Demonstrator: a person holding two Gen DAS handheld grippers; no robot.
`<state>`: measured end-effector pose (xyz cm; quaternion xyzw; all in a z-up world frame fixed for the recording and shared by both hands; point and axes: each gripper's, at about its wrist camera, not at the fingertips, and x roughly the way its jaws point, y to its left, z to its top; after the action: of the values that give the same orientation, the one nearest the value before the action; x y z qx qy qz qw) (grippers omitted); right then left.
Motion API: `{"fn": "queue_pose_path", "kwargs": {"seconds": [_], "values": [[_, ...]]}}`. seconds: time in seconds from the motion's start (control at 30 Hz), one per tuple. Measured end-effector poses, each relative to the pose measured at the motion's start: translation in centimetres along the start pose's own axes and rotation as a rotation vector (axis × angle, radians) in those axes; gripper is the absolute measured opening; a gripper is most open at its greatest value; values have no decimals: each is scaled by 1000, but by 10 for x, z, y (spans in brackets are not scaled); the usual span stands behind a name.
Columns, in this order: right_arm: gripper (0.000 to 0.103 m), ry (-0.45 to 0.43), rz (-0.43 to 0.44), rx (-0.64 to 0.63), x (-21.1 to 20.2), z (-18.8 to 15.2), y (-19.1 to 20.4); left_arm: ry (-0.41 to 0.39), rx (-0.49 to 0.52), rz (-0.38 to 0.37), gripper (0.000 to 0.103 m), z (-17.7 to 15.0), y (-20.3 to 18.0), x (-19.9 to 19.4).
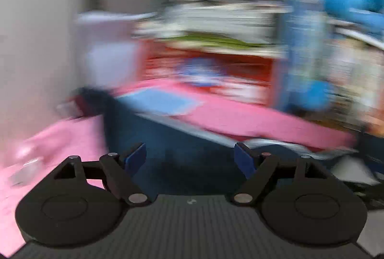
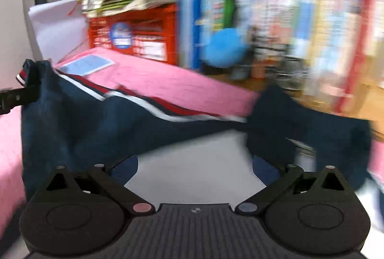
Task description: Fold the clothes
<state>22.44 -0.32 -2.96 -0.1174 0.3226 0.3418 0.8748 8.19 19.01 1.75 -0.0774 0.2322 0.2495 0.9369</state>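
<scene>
The left gripper (image 1: 190, 158) is seen with its jaws set wide apart; nothing is clamped between them, and the navy garment (image 1: 168, 138) lies directly beneath and ahead of the gap. No contact between the pads and the cloth can be confirmed, as the left wrist view is heavily blurred.

The right gripper (image 2: 195, 169) is likewise seen with jaws spread wide. Between them a pale grey surface is framed, and the navy garment (image 2: 108, 119) is draped just beyond and to both sides of the jaws. Nothing is held.

The garment is judged to be soft, light and limp: it sags and bunches, so it will not keep a shape when lifted. A hold is best taken at a hem, corner or cuff, where the layers can be pinched together; the red and white stripe band (image 2: 153, 105), which runs across the cloth ahead of the right jaws, may serve as a guide to a seam line.

Beyond the garment, a pink cover (image 2: 182, 83) is spread, with a pale blue sheet (image 2: 88, 64) lying on it. Farther off, a red crate (image 2: 141, 30) and stacked papers are seen.
</scene>
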Motion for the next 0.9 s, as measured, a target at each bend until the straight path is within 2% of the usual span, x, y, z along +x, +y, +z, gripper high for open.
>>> {"fn": "queue_pose_path", "kwargs": {"seconds": [0.03,0.13,0.17,0.23,0.27,0.3,0.33,0.37,0.4,0.43,0.53,0.6,0.63,0.67,0.73,0.8,0.87,0.9], "values": [[100,-1,-19,22,-12,-10,-18,15,42,-74,82,0,-16,1],[66,5,-63,115,-41,-40,-69,92,174,-230,82,-2,-61,16],[63,13,-76,146,-48,-49,-83,106,215,-253,81,-2,-72,24],[63,41,-115,162,-45,-59,-103,126,297,-287,82,-2,-91,43],[63,63,-136,168,-36,-60,-112,153,322,-271,81,-3,-98,57],[62,46,-155,164,-29,-60,-120,184,342,-246,77,-4,-103,73],[69,38,-180,153,-21,-56,-125,216,347,-212,76,-5,-105,90],[82,39,-206,177,-13,-53,-136,217,331,-202,82,-3,-100,103],[93,40,-232,200,-5,-49,-146,208,313,-194,80,0,-96,111],[103,42,-258,223,4,-45,-157,194,314,-143,80,2,-94,117],[103,45,-334,293,28,-35,-188,123,402,85,81,8,-97,140],[98,35,-337,304,14,-30,-184,144,389,141,76,21,-93,149],[96,27,-337,308,7,-28,-182,148,360,135,74,27,-88,143],[98,-23,-307,274,-9,-32,-173,136,331,111,72,32,-82,134],[103,-89,-211,210,-42,-46,-157,100,284,24,73,34,-76,103],[103,-66,-149,126,-60,-68,-136,91,287,-90,77,30,-82,77],[103,-43,-89,43,-78,-91,-115,122,331,-175,80,15,-90,56],[103,-22,-108,7,-84,-104,-114,152,367,-194,80,2,-95,50]]}}
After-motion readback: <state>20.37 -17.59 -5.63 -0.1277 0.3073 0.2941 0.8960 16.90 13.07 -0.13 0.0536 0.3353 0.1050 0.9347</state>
